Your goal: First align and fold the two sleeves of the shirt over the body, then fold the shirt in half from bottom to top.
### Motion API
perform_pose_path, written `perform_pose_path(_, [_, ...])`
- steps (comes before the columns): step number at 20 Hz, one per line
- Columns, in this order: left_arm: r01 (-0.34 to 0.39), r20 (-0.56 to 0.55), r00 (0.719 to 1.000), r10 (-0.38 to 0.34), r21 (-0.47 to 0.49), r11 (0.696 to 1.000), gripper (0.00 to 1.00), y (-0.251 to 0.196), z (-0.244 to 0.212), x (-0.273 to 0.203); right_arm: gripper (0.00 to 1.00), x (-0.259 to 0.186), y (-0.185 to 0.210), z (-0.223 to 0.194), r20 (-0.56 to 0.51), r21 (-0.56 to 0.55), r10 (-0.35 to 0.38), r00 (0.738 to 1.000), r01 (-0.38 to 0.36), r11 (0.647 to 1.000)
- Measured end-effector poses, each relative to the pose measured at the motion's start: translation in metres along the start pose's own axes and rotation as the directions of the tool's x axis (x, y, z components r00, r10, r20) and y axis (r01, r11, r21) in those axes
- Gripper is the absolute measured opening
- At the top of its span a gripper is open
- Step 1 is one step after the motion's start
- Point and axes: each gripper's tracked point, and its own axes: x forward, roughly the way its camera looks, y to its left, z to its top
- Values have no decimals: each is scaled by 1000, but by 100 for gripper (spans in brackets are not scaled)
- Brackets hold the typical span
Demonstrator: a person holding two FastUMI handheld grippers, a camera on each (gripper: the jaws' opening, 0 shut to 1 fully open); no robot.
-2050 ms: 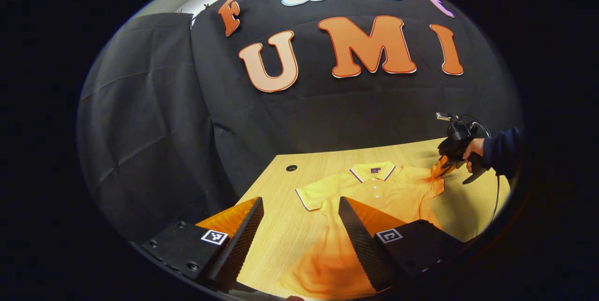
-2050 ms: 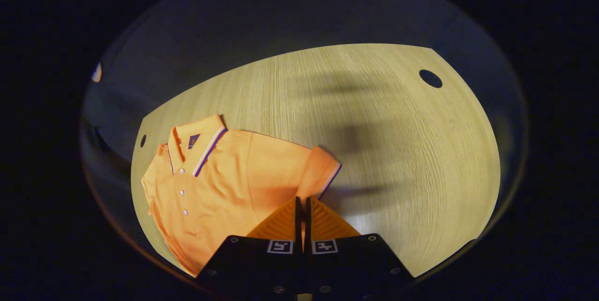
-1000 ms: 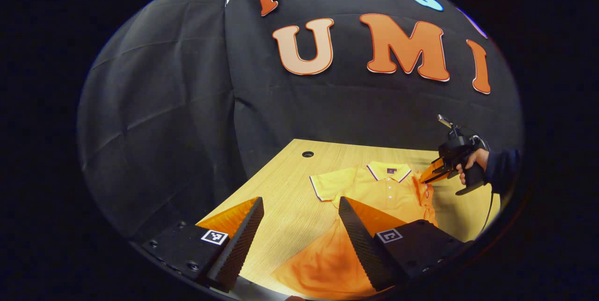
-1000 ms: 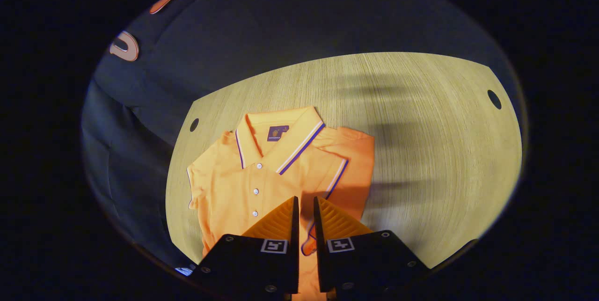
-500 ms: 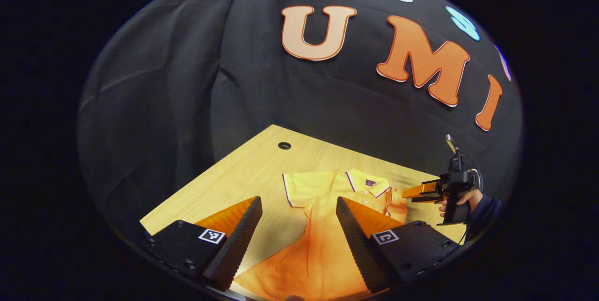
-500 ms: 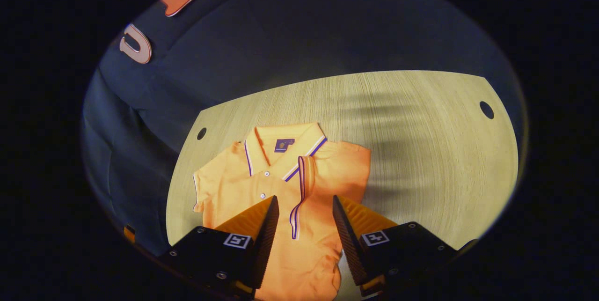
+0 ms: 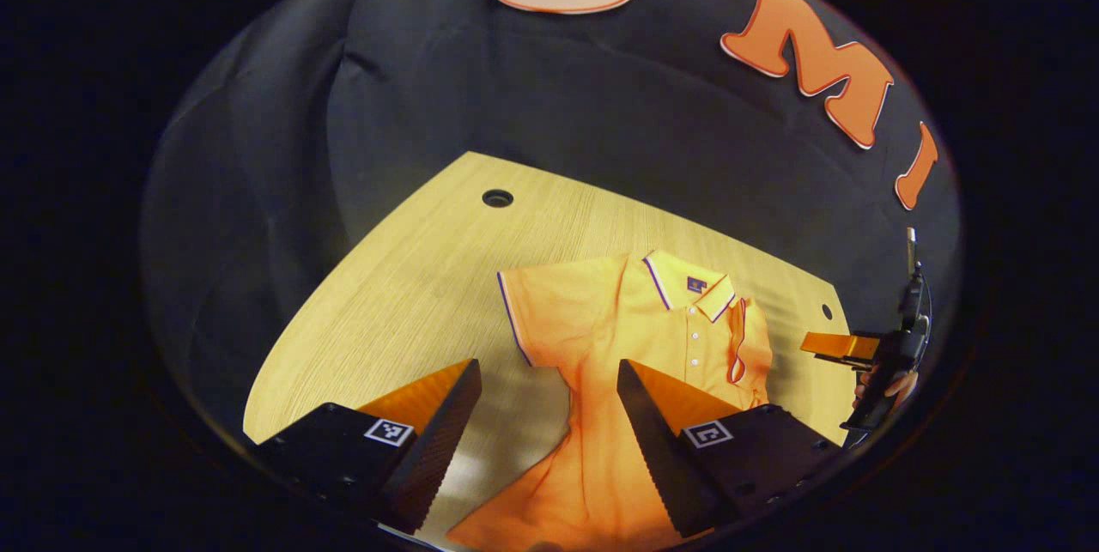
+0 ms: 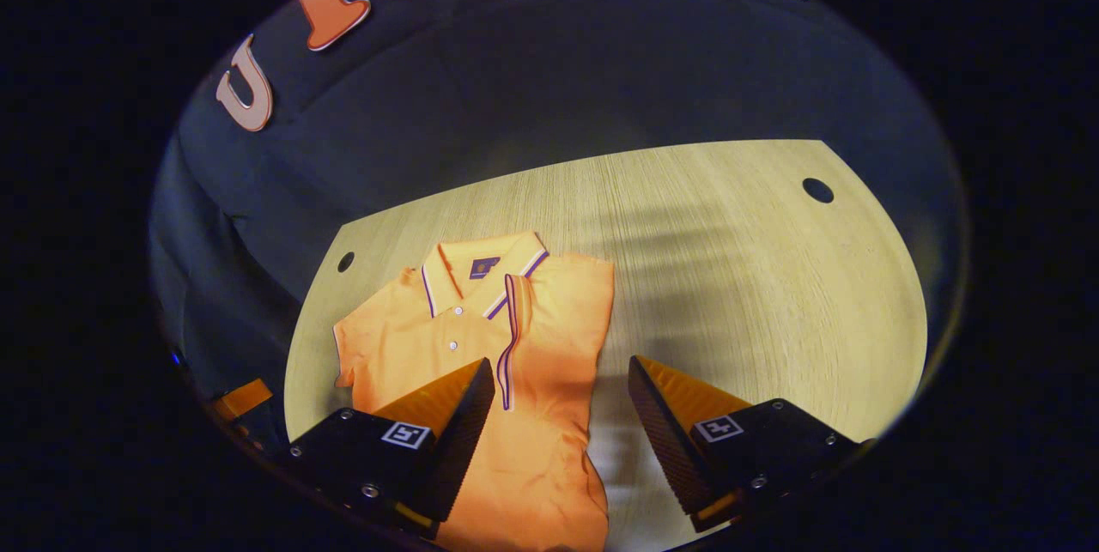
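An orange polo shirt (image 7: pixel 635 337) (image 8: pixel 468 337) lies front up on the wooden table (image 7: pixel 403 277). One sleeve (image 8: pixel 515 329) (image 7: pixel 743 344) is folded over the body, its striped cuff running down beside the button placket. The other sleeve (image 7: pixel 532 303) (image 8: pixel 361 337) lies spread flat on the table. My left gripper (image 7: pixel 547 380) hovers open above the shirt's lower part, with nothing between its fingers. My right gripper (image 8: pixel 562 372) is open over the shirt's folded edge, holding nothing. In the left gripper view, the right gripper (image 7: pixel 837 346) hangs beside the shirt, held by a hand (image 7: pixel 884 385).
The table (image 8: pixel 730 277) has round cable holes (image 7: pixel 497 197) (image 8: pixel 817 190) (image 8: pixel 345 261) near its back corners. Black cloth walls close it in behind. Bare wood stretches on either side of the shirt. Part of the left gripper (image 8: pixel 240 397) peeks in at the lower left.
My right gripper carried the sleeve over the shirt's body, opened, let it go and drew back. My left gripper stayed open and tipped down toward the shirt.
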Motion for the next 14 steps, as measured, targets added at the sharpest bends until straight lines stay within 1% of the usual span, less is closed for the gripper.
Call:
perform_pose_path(2, [-15, -61, 998, 14, -2, 1000, 98, 10, 1, 27, 97, -8, 0, 0, 39, -3, -20, 999, 20, 1000])
perform_pose_path(5, [-15, -131, 991, 14, -5, 1000, 98, 14, 4, 56, 97, -19, -2, -2, 76, 3, -53, 996, 53, 999])
perform_pose_path(8, [3, -186, 983, -4, -5, 1000, 98, 12, 7, 79, 97, -30, -5, -5, 105, 18, -90, 990, 89, 996])
perform_pose_path(12, [-19, -244, 969, 22, 14, 1000, 98, 15, 11, 112, 97, -41, -6, -8, 157, 48, -121, 980, 115, 992])
perform_pose_path(13, [-30, -257, 966, 33, 17, 999, 96, 18, 12, 119, 97, -45, -7, -10, 172, 53, -134, 976, 127, 990])
perform_pose_path(14, [-39, -272, 961, 44, 22, 999, 98, 20, 12, 126, 97, -49, -9, -10, 187, 57, -148, 971, 140, 989])
